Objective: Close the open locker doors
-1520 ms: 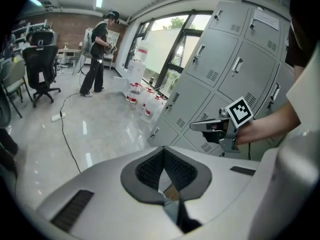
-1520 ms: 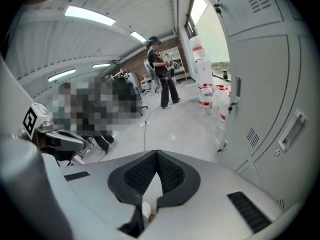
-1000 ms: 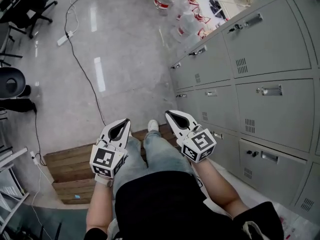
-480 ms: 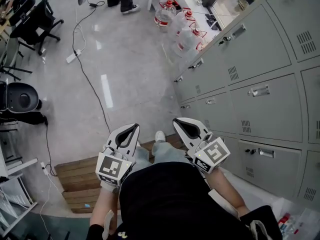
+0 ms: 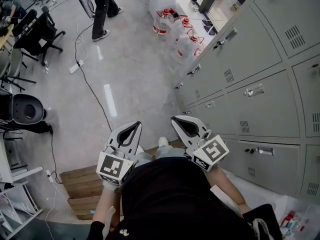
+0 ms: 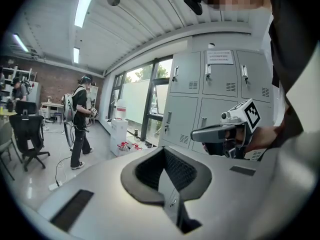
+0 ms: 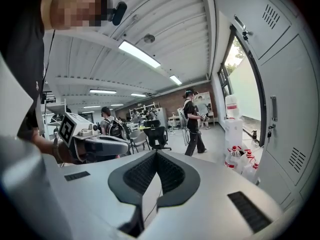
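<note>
Hanging farther from the grey sheet-metal locker bank (image 5: 270, 54), the white left-hand two-jaw gripper (image 5: 132, 127) is keeping its jaws pressed together on nothing. The white right-hand two-jaw gripper (image 5: 178, 120) is riding just beside the bank, likewise closed and empty, so it is the nearer tool. The bank is lying to the right of both, its long axis running forward. Count: two grippers, one bank, no open door showing.

Bright indoor light: ceiling strips (image 7: 140, 54) + windows (image 6: 135, 91). Glare streak on floor (image 5: 109, 100). Even light on lockers (image 5: 265, 99), soft shadows. Gripper views: heavy fisheye w/ dark corners, foreground slightly soft.
</note>
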The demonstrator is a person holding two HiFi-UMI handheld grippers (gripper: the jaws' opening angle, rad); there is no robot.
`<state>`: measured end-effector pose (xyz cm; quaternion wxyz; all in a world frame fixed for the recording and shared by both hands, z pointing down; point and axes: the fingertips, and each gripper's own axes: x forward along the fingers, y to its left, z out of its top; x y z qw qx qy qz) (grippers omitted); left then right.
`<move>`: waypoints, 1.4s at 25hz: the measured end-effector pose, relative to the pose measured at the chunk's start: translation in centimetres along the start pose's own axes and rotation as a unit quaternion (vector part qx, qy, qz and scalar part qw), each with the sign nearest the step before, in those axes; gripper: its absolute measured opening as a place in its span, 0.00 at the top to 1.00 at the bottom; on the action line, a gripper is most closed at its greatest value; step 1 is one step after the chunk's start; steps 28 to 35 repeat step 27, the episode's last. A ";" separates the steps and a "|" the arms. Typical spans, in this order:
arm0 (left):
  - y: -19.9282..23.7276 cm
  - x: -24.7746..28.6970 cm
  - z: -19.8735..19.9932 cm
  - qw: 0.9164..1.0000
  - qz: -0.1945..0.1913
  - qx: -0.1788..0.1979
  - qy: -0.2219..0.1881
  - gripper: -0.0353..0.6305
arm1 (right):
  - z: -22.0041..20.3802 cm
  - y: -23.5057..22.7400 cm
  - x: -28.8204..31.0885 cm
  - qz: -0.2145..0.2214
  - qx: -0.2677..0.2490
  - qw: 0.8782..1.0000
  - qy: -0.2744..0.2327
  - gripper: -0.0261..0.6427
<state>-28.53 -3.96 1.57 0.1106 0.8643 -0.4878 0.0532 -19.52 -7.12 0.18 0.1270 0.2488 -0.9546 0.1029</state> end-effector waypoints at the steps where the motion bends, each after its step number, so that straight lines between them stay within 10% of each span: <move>1: -0.1 0.1 0.2 1.000 0.000 0.000 -0.002 0.92 | 0.0 0.0 0.0 0.003 -0.002 1.000 0.000 0.92; 35: -0.5 0.9 1.0 1.000 0.019 0.003 0.003 0.92 | 0.5 -2.3 -0.9 -0.004 -0.005 1.000 -0.011 0.92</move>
